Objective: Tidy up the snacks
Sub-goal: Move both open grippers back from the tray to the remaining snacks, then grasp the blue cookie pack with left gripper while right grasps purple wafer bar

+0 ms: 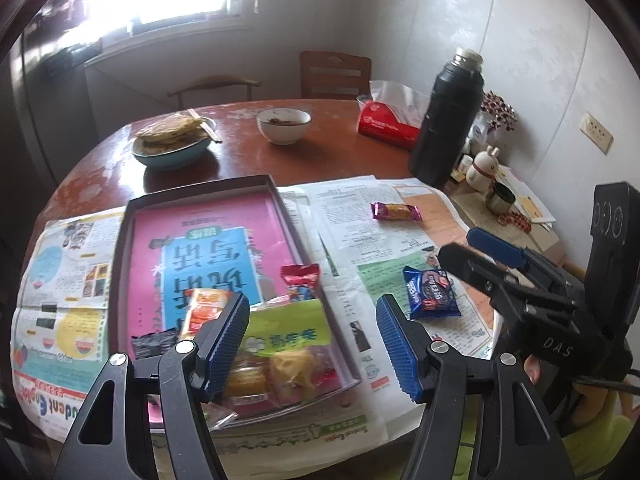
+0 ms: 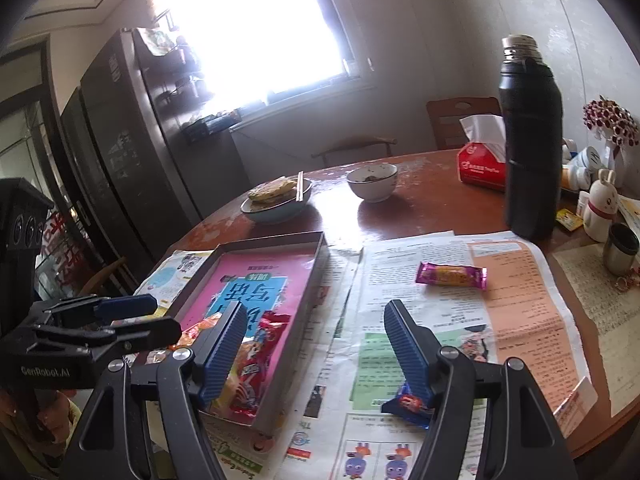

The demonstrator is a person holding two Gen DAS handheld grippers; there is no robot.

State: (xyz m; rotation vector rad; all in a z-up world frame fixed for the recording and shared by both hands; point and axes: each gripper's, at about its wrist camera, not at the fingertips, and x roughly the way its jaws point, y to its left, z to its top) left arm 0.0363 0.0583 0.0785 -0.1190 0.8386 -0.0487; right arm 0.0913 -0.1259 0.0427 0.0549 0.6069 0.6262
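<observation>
While both hand-held grippers hang above a round wooden table, a shallow tray lined with a pink and blue printed sheet sits on spread newspaper and serves here as the landmark. The left gripper hovers over the tray's near right corner with its blue ribbed fingers spread wide apart, gripping nothing. Inside the tray, at its near end, lie several snacks — a red packet, an orange packet, a small black packet, and a green-topped bag of yellow pieces.

To the right of the tray, on the newspaper, a blue cookie packet lies near the tray's near end. A purple wrapped bar lies further right and nearer the tray's far end, well apart from the blue packet.

The right gripper hovers just right of the tray's near end, its fingers also wide apart and empty; the blue cookie packet lies under its right finger, though contact cannot be told.

Beyond the tray's far end stand a blue bowl of flatbread with chopsticks across it and a small white bowl. Far right of the tray — a tall black flask, a red tissue pack and a small rabbit figurine
</observation>
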